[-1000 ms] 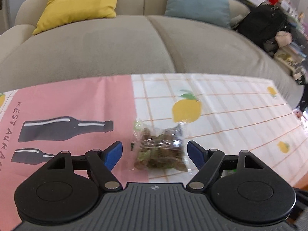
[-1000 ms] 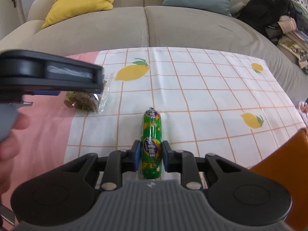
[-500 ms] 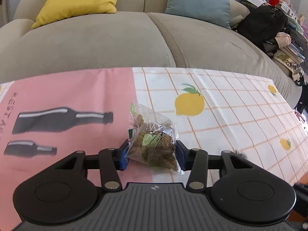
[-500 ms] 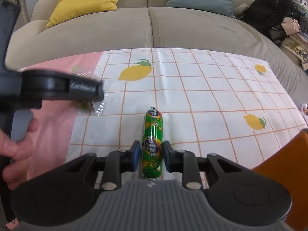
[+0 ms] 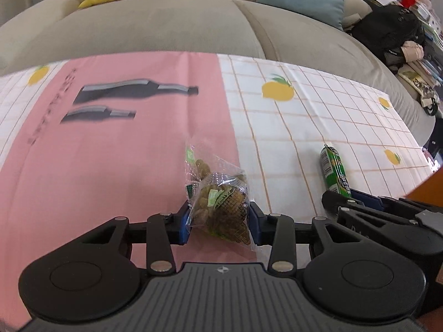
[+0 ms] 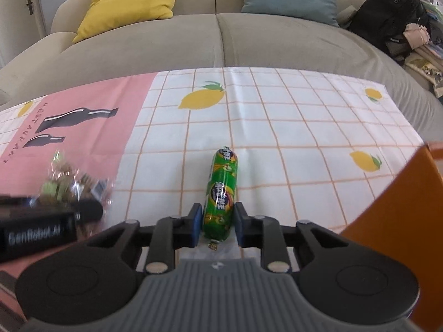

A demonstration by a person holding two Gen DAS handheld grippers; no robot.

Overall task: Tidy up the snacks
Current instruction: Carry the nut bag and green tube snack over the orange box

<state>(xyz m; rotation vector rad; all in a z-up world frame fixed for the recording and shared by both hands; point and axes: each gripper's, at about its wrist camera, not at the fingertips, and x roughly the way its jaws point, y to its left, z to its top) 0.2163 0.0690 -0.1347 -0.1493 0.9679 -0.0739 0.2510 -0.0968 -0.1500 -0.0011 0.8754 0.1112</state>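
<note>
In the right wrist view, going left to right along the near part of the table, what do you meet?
Left gripper → clear snack bag → green sausage snack, held in the right gripper → orange box.

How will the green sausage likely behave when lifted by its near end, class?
The sausage looks plump and taut, so it is probably stiff enough not to droop. Its glossy wrapper may slip between the right tongs, which grip only one end. Being round, it could roll if set down on the cloth.

Table w/ printed cloth [image 6: 277, 127], sausage [image 6: 221, 191] on it
</note>
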